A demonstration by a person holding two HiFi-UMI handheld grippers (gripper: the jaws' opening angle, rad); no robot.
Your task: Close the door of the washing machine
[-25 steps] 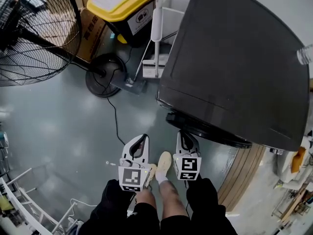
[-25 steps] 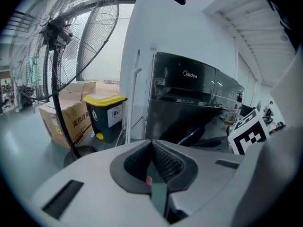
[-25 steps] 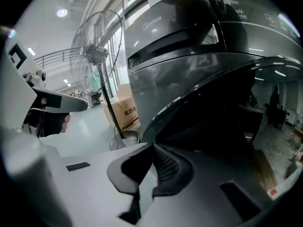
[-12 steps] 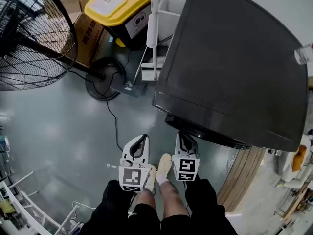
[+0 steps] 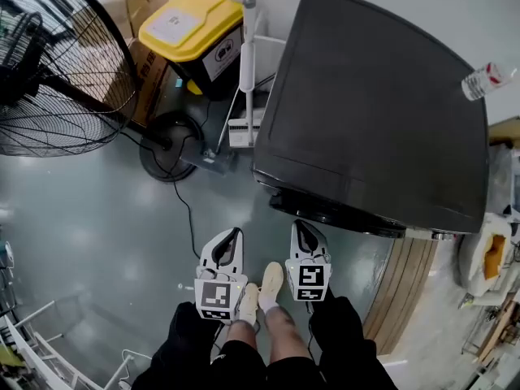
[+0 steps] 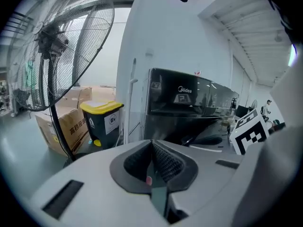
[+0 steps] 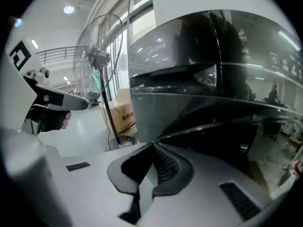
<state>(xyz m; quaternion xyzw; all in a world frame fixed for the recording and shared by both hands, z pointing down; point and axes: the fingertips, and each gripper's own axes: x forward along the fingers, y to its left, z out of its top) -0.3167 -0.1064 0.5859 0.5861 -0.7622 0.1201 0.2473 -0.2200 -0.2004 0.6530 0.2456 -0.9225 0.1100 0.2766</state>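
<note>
The washing machine [image 5: 374, 112] is a dark grey box seen from above in the head view. Its round door [image 5: 337, 214] shows as a dark curved rim under the front edge; I cannot tell whether it is latched. My left gripper [image 5: 230, 238] and right gripper [image 5: 302, 230] hang side by side just in front of that door, both shut with nothing between the jaws. The right gripper [image 7: 154, 148] is close to the machine's front [image 7: 213, 79], apart from it. The left gripper [image 6: 152, 143] has the machine [image 6: 189, 108] ahead and to its right.
A large standing fan [image 5: 57, 63] with round base [image 5: 171, 132] and a trailing cable [image 5: 191, 210] is at the left. A yellow-lidded bin [image 5: 191, 27], cardboard box [image 5: 150, 63] and white pole [image 5: 248, 55] stand beside the machine. A bottle [image 5: 483, 80] lies on its top.
Both grippers have lifted a little and stay shut. The head view has shifted, so the machine's far edge and the bottle show more fully.
</note>
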